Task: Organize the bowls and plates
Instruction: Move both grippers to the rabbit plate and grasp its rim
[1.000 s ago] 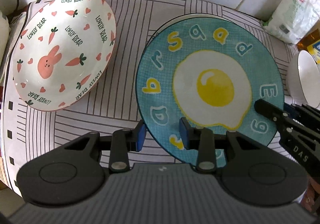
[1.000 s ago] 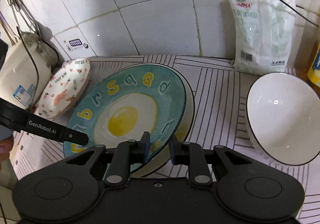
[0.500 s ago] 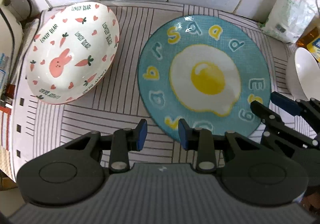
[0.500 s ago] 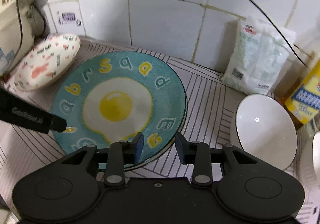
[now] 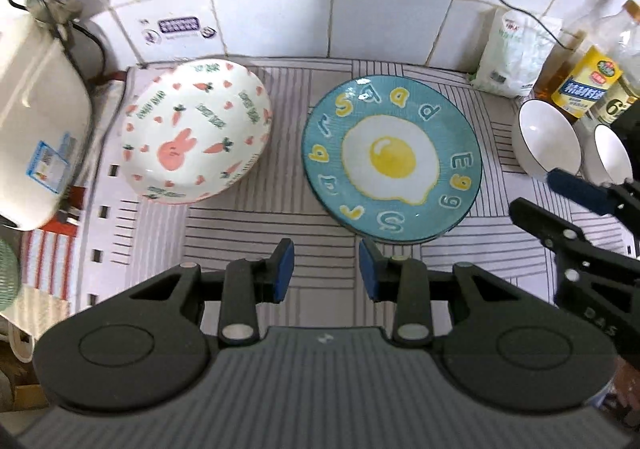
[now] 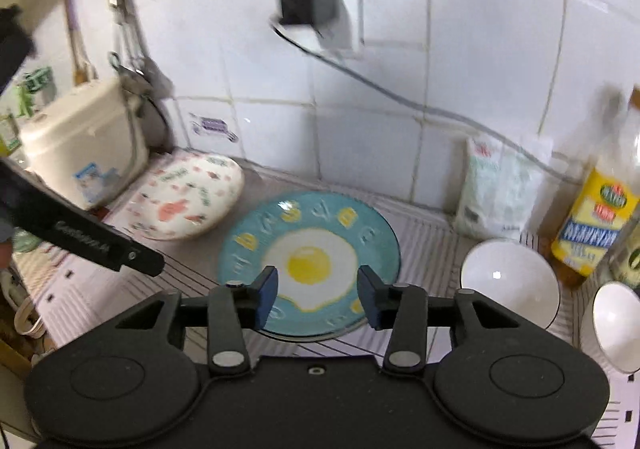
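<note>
Both grippers hang above the striped mat (image 5: pixel 256 217) with nothing between their pads: the left gripper (image 5: pixel 326 271) is parted and opening slightly, the right gripper (image 6: pixel 316 299) is opening wider. From the left wrist view, the egg plate (image 5: pixel 392 159) lies flat at one o'clock, the rabbit plate (image 5: pixel 196 137) tilted at eleven. Two white bowls (image 5: pixel 546 137) sit at three o'clock, near a yellow bottle (image 5: pixel 586 87).

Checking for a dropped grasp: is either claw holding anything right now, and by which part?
Nothing is held. The left claw and the opening right claw are both empty; the egg plate lies free on the mat.
</note>
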The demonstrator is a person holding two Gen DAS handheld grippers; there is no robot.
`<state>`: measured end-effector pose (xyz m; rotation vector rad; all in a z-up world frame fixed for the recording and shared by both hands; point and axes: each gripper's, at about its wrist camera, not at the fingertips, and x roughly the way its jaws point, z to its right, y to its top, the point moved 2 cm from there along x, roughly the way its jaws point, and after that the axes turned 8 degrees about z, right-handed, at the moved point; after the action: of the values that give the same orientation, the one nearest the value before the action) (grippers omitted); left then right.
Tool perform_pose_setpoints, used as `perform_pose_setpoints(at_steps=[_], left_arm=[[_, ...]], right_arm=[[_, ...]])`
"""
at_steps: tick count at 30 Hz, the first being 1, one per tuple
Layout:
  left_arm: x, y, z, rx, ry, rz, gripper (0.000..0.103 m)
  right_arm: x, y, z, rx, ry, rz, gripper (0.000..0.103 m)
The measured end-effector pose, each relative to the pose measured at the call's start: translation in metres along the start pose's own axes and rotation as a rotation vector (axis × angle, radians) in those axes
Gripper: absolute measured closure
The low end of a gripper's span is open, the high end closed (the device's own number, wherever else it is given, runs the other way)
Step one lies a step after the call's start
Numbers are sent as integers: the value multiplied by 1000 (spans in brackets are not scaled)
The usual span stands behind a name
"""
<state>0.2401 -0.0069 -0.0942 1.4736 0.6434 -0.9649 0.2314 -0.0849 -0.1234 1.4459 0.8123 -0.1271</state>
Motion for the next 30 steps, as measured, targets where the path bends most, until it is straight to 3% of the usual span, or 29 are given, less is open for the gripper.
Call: perform_pose_setpoints(at_steps=[1, 8, 12, 23, 27, 30], left_arm=[[-6, -1, -4, 5, 1, 6, 67], [-49, -9, -39, 57, -20, 54, 58], [-60, -15, -57, 96, -15, 53, 50], [-74, -2, -130, 144, -8, 97, 23], [-67, 10, -168, 128, 3, 136, 13], [-56, 16, -193, 113, 7, 160, 10]], right_arm=[[-7, 3, -5, -2, 2, 11, 41], [-39, 14, -37, -9, 30, 58, 31], [-48, 17, -57, -18, 0, 78, 11], [-54, 20, -118, -51, -23, 188, 3], [-38, 29, -138, -41, -15, 235, 1], [-16, 33, -150, -15, 18, 219, 1]])
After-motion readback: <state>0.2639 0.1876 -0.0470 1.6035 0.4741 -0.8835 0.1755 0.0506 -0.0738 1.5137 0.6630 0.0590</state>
